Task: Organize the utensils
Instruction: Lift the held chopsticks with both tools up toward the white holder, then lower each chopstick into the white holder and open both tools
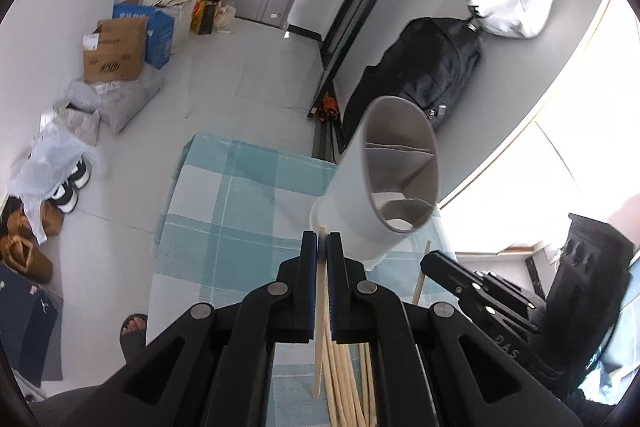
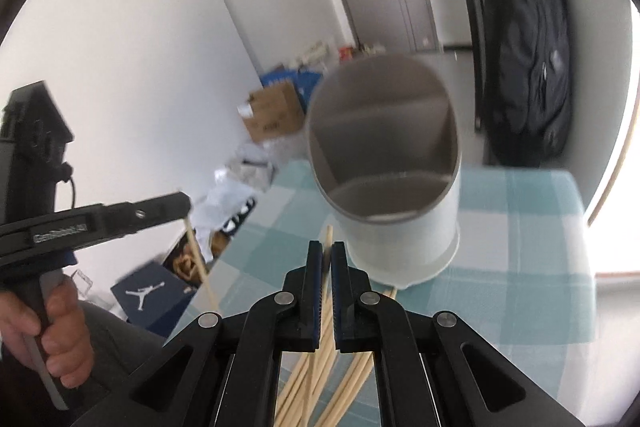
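Left wrist view is showing the small table under a teal-and-white checked cloth (image 1: 248,195), and its far edge and left edge are dropping straight off to bare grey floor (image 1: 224,75), so there's decent open room that way, while the floor along the left wall is cluttered with cardboard boxes (image 1: 116,51), plastic bags and shoes. A black backpack (image 1: 424,67) is leaning against the wall past the far right corner. The tall white cylindrical utensil holder with inner dividers (image 1: 384,187) is standing on the cloth near the right edge, just ahead and to the right of the left gripper (image 1: 322,241). That gripper's jaws are pinching tight on one pale wooden chopstick (image 1: 320,307), whose tip is poking up just past the fingertips, close to the holder's base. Under it a loose bundle of pale wooden chopsticks (image 1: 344,379) is lying on the cloth. In the right wrist view the right gripper (image 2: 326,251) is sitting closed too, clamped on a second wooden chopstick (image 2: 329,239) whose tip is showing above the fingers, right in front of the holder (image 2: 400,211); it's blurry, so I can't tell if the tip is touching it. The person's hand (image 2: 52,323) is wrapping around the left gripper's handle off to the left.
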Demonstrator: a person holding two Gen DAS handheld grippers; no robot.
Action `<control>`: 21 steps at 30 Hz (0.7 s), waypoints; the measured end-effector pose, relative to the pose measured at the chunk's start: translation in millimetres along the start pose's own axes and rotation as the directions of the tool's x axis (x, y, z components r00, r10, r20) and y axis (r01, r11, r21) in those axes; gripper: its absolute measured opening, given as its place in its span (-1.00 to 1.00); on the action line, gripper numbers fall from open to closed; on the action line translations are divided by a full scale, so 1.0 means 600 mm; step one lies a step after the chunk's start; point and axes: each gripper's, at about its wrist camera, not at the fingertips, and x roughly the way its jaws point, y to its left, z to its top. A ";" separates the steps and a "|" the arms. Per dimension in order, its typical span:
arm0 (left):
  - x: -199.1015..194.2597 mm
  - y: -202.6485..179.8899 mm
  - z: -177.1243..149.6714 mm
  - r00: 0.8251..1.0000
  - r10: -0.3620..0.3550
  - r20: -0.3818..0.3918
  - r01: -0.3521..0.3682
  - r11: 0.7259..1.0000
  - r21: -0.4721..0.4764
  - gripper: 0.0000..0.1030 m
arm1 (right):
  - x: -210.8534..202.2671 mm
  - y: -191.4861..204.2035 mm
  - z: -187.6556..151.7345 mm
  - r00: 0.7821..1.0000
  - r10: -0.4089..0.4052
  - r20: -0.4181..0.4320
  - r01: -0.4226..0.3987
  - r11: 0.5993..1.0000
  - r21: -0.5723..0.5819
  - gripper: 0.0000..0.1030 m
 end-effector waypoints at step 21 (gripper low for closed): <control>-0.022 -0.101 0.022 0.999 0.041 0.009 -0.042 0.987 0.158 -0.98 | -0.083 -0.004 0.014 0.983 0.059 0.172 -0.052 0.998 -0.043 -0.95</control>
